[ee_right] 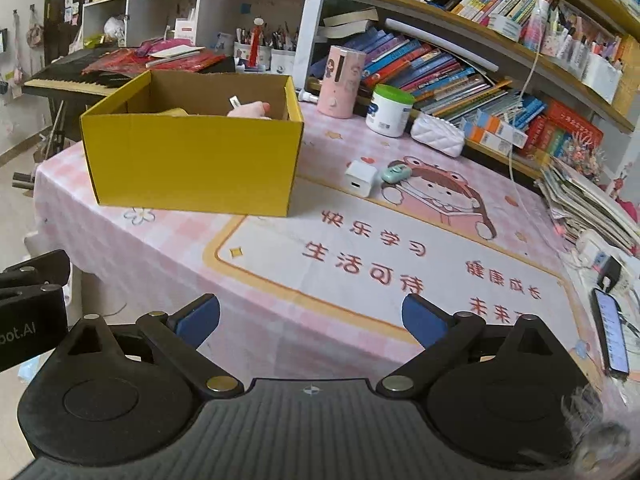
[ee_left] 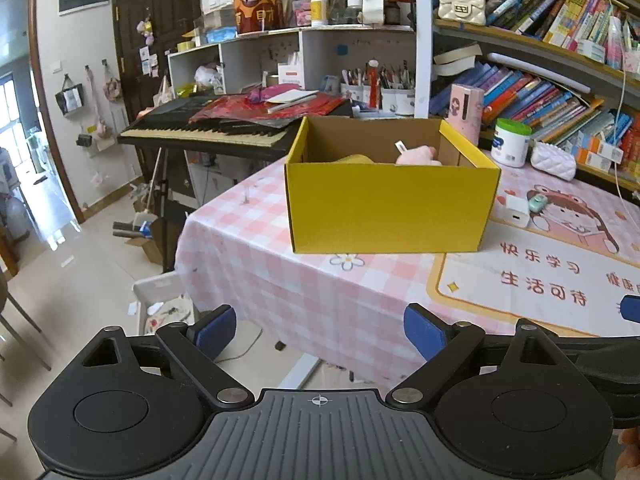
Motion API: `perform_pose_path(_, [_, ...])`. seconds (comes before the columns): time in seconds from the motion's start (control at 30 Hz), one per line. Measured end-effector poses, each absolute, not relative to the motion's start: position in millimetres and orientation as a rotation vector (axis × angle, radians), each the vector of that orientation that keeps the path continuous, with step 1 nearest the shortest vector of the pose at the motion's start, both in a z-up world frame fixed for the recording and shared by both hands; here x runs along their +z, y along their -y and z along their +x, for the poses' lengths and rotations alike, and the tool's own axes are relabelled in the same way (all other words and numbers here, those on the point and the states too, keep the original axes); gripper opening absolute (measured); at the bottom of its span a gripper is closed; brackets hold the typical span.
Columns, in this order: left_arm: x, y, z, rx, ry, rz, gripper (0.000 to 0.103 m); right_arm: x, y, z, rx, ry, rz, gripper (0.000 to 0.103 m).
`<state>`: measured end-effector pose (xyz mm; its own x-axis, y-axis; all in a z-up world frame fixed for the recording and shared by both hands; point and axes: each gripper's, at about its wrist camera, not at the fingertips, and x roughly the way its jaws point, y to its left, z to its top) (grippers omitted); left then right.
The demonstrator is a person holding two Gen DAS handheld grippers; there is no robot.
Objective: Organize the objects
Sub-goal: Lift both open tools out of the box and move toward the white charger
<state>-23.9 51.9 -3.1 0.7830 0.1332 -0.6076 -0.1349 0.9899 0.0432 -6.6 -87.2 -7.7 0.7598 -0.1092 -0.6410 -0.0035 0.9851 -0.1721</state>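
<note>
pink tablecloth (ee_right: 168,248); yellow box (ee_right: 192,160) hides most contents.

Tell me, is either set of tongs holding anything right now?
Nothing is held. The left tongs and right tongs both stand open and empty, short of the yellow box.

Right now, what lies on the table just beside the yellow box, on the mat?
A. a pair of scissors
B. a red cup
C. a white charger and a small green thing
C: a white charger and a small green thing lie on the mat beside the yellow box.
</note>
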Motion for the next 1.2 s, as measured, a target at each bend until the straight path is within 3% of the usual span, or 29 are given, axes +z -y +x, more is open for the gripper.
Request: perform_pose_path(1.2, [-3.7, 4.6, -9.7, -0.024, -0.665, 0.068, 0.093, -11.4, 151.3, -15.1, -0.213, -0.741, -0.094, 0.103])
